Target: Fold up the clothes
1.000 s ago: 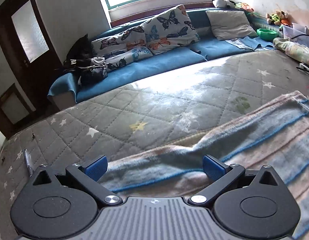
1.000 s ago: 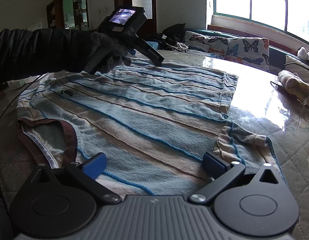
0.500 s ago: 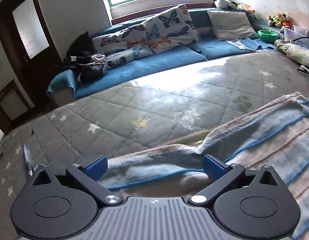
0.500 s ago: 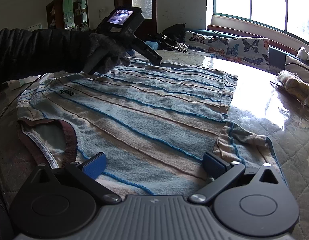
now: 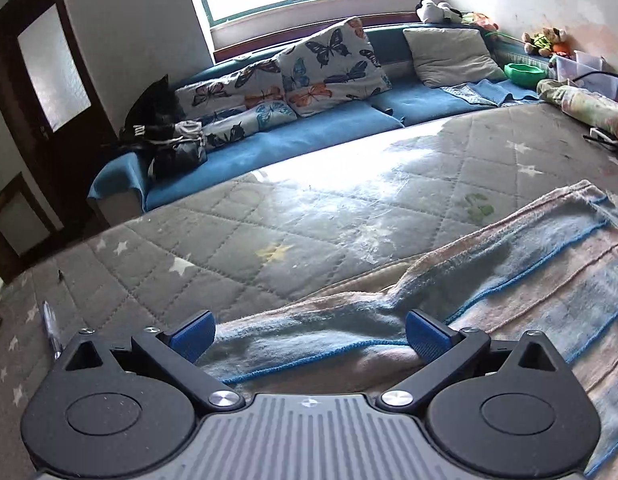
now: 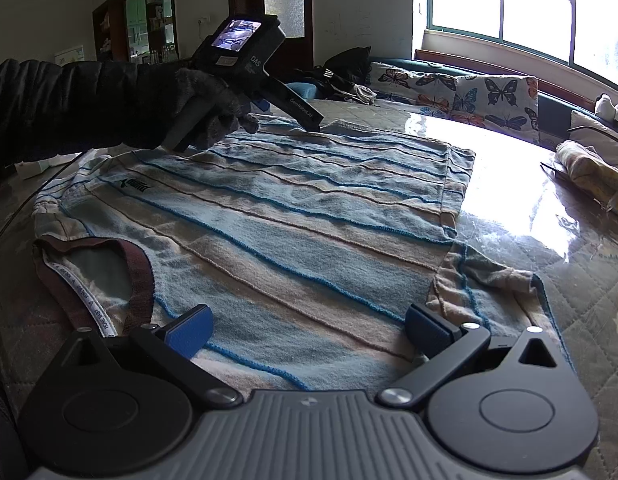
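A blue and beige striped T-shirt (image 6: 293,216) lies flat on the quilted grey table cover (image 6: 581,272), its dark red collar (image 6: 137,276) at the near left and one sleeve (image 6: 489,284) folded out at the right. My right gripper (image 6: 309,330) is open just above the shirt's near edge. My left gripper (image 5: 311,330) is open over the shirt's far edge (image 5: 349,316); in the right wrist view it (image 6: 313,120) hovers at the far side in a gloved hand.
A pen (image 5: 53,328) lies on the cover at the left. A rolled floral cloth (image 6: 589,168) with a cable lies at the right. A blue sofa (image 5: 309,136) with butterfly pillows (image 5: 333,68) and a black bag (image 5: 161,128) runs behind the table under the window.
My left gripper has lifted and tilted slightly above the shirt's far edge. The right gripper and the shirt have not moved.
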